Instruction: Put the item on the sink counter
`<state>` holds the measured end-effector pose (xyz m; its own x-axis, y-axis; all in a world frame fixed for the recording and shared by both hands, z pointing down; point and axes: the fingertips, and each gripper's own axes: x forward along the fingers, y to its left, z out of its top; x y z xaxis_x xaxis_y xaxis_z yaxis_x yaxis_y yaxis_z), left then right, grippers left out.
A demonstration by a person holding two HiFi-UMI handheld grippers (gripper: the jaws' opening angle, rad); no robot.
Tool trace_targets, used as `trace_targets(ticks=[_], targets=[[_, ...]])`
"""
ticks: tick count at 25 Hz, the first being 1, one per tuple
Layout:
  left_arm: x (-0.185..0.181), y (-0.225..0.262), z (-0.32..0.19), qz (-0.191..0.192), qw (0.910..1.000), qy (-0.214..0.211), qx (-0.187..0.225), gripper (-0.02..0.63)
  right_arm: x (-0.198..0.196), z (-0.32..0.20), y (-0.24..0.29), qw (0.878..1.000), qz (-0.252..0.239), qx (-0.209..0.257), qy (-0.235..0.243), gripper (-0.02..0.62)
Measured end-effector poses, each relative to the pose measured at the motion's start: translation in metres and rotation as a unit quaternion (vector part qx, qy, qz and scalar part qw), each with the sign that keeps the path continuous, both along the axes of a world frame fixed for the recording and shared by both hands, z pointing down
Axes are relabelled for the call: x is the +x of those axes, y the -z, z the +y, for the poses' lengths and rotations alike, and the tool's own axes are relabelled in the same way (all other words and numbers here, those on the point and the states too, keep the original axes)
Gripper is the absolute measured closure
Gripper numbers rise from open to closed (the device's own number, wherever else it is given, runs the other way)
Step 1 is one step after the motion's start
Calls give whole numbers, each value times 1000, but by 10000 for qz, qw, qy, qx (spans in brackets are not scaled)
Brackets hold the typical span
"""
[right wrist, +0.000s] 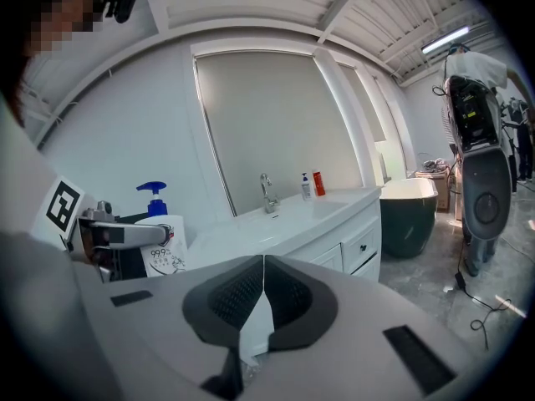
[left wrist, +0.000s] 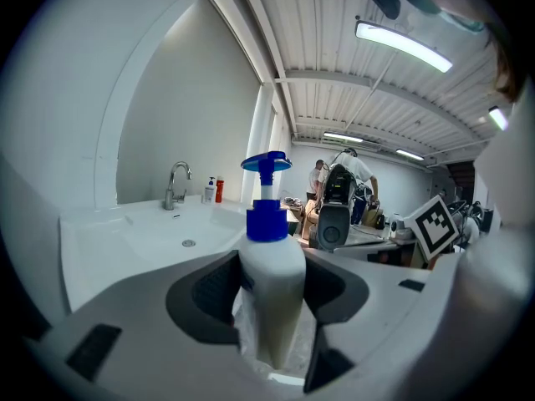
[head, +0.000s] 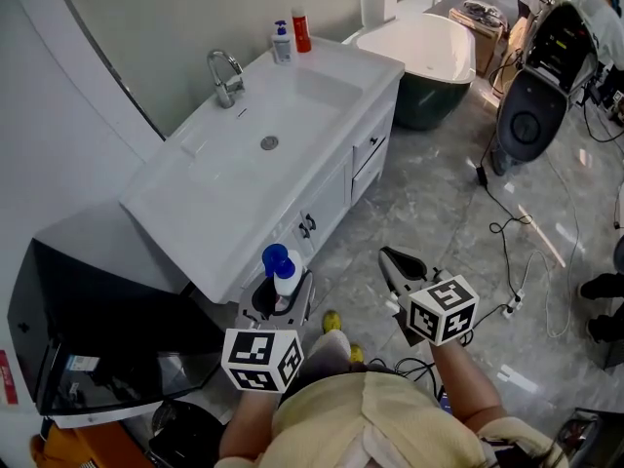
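The task was only partly done. The left tool [head: 281, 298] had its jaws closed on the white body of a pump bottle [left wrist: 272, 274] with a blue head, and it held the bottle upright. The jaws stood rather wide, because the bottle filled the space between them. The bottle was in the air, just beside the near front corner of the table [head: 171, 198], not above its top and not touching it. The right tool [right wrist: 263, 295] was closed with nothing between its jaws and hung over the floor, apart from the table.

So the picking up seemed finished. What remained, in my judgement, was to bring the bottle over the table, set it on a flat part beside the sink and let it go. The tap [head: 225, 76] and two small bottles [head: 282, 44] stood along the back edge, well apart from the bottle.
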<state>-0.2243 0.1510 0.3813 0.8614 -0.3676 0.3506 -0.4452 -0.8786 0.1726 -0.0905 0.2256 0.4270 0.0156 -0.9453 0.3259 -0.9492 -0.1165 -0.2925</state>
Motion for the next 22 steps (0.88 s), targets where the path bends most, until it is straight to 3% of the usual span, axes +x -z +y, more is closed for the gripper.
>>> trace_targets(ticks=[22], targets=[[76, 0, -93, 163, 9995, -262, -32, 370, 55, -92, 7, 9999, 164, -27, -11, 569]])
